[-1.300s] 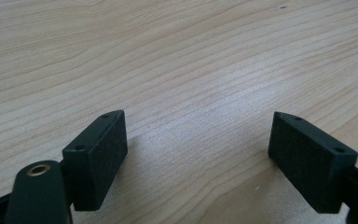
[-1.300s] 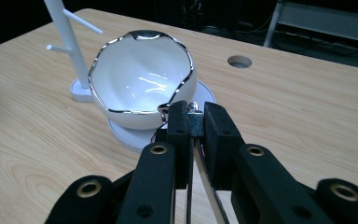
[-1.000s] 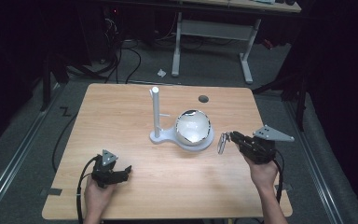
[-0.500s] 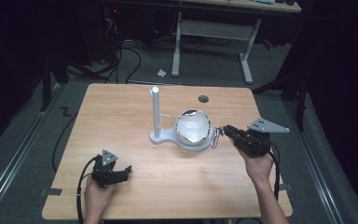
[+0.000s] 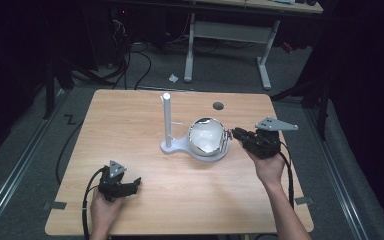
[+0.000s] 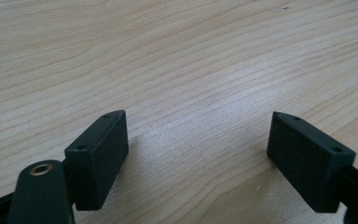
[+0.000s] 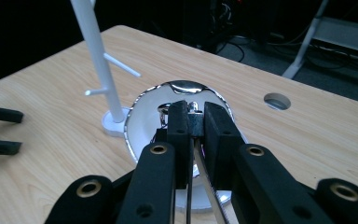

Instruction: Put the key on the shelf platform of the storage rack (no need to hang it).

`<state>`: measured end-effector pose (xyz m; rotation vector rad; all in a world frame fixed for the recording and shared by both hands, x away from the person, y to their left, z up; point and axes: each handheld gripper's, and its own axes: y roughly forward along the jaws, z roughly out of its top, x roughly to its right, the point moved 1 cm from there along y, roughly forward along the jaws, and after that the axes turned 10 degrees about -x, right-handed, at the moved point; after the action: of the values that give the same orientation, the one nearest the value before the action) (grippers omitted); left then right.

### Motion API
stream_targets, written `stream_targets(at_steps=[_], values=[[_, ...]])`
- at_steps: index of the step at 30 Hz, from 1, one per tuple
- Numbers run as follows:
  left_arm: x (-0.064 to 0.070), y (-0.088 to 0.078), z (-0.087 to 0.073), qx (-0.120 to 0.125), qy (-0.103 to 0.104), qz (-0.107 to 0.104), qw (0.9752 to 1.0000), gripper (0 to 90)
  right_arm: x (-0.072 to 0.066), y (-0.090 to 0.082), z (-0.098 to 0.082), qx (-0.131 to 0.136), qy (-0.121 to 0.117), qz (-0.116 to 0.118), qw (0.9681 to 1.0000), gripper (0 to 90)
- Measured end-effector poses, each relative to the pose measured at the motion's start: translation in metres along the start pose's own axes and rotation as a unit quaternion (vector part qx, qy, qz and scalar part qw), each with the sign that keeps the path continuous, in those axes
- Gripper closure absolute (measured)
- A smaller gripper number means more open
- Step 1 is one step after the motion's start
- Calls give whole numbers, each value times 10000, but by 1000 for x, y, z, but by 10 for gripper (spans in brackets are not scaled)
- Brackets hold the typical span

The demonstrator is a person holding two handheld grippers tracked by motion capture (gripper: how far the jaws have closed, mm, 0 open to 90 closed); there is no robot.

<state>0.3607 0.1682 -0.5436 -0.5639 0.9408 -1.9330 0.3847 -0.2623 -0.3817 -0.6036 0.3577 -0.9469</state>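
Observation:
A shiny metal bowl [image 5: 205,137] sits on the flat base of a white stand [image 5: 166,120] at the table's middle. My right gripper [image 5: 232,134] is level with the bowl's right rim, shut on a small metal piece with thin wires [image 5: 224,141]. In the right gripper view the jaws [image 7: 192,109] pinch that piece [image 7: 194,107] just over the bowl [image 7: 144,119], and the stand's pole [image 7: 95,56] with two short pegs rises behind on the left. My left gripper [image 5: 136,184] rests open on the wood at the front left, with bare tabletop between its pads [image 6: 98,154].
A round cable hole [image 5: 218,106] lies in the wooden table [image 5: 130,125] behind the bowl. Desk legs and cables stand on the floor beyond the far edge. The left gripper [image 7: 0,130] shows far off in the right gripper view.
My right gripper has moved left with the metal piece, from beside the bowl up to its right rim. The left gripper has stayed put.

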Motion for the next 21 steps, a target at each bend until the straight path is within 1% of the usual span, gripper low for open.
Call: stream_targets(at_steps=[3, 8, 9, 10, 11, 13, 16, 18, 21], values=[[0, 0, 0, 1, -1, 0, 10000, 208, 1, 10, 5, -80, -16, -99, 9999, 819], [0, 0, 0, 1, 0, 0, 10000, 209, 0, 19, 9, -98, -54, -129, 9999, 820], [0, 0, 0, 1, -1, -1, 10000, 208, 0, 25, 10, -131, -62, -142, 9998, 820], [0, 0, 0, 1, -1, -2, 10000, 208, 0, 25, 10, -131, -62, -142, 9998, 820], [0, 0, 0, 1, 0, -4, 10000, 208, 0, 30, 11, -158, -56, -141, 9998, 819], [0, 0, 0, 0, 0, -2, 10000, 208, 1, 35, 11, -195, -24, -142, 9997, 819], [0, 0, 0, 0, 0, -3, 10000, 208, 1, 38, 11, -227, 4, -156, 9996, 819], [0, 0, 0, -1, 3, -5, 10000, 207, 2, 42, 13, -241, -49, -213, 9995, 819], [0, 0, 0, -1, 5, -5, 10000, 206, 3, 44, 13, -256, -32, -202, 9995, 819]])
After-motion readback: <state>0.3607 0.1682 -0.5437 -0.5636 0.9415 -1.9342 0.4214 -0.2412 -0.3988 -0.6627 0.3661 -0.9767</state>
